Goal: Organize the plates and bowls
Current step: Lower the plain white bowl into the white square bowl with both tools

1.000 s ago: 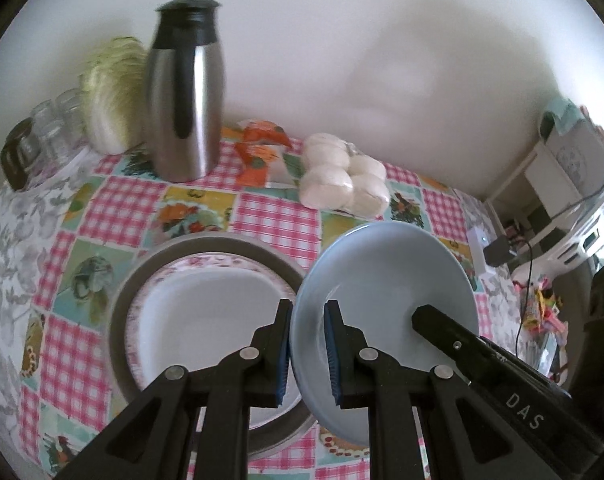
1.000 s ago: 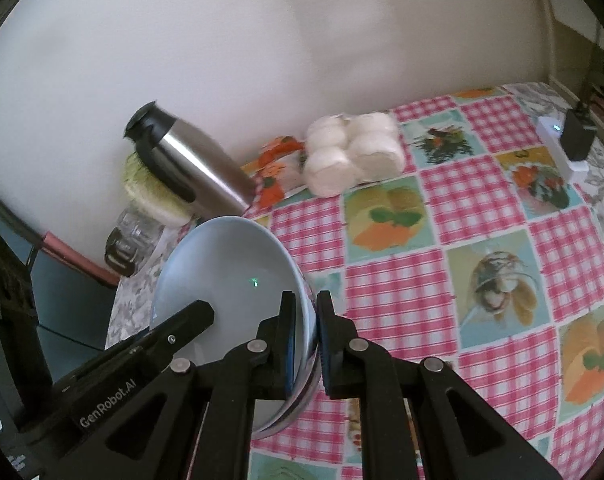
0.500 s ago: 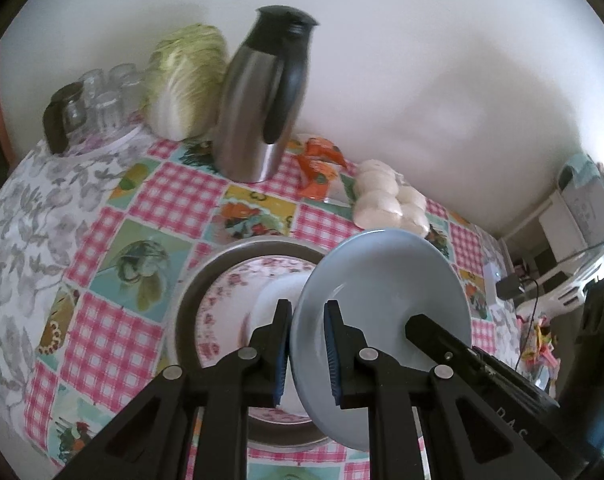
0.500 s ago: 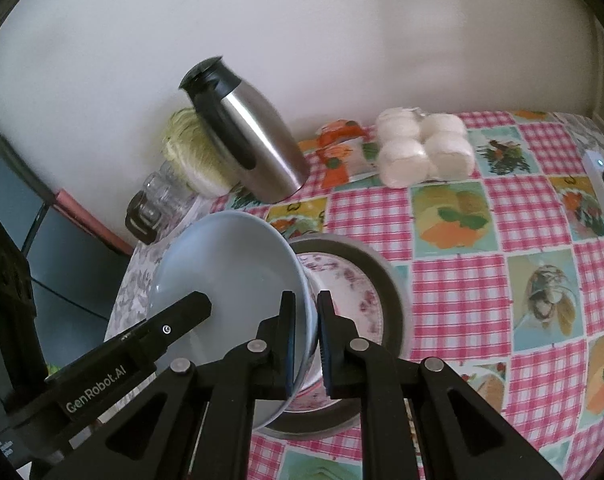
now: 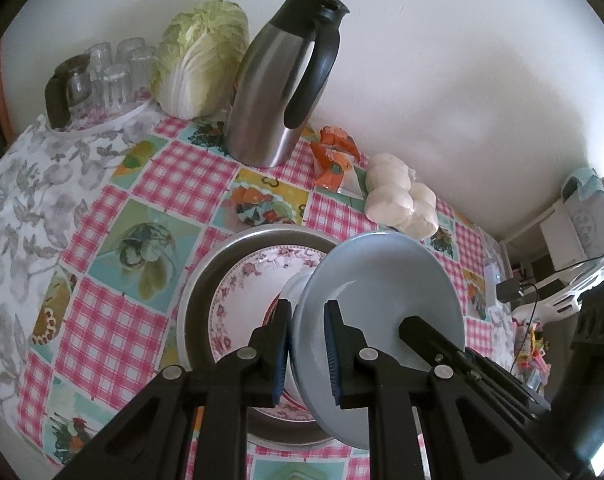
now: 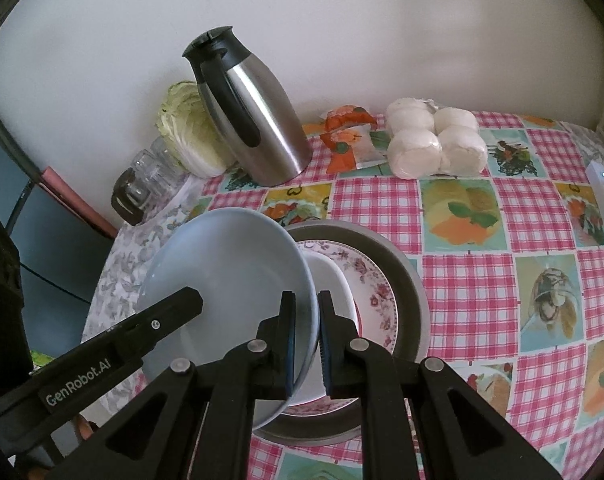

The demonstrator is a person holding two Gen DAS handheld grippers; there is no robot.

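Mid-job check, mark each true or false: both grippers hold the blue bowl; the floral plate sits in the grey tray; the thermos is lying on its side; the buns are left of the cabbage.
1. Both the left gripper and the right gripper clamp the blue bowl: true.
2. The floral plate sits in the grey tray: true.
3. The thermos lies on its side: false, it stands upright.
4. The buns are left of the cabbage: false, they are right of it.
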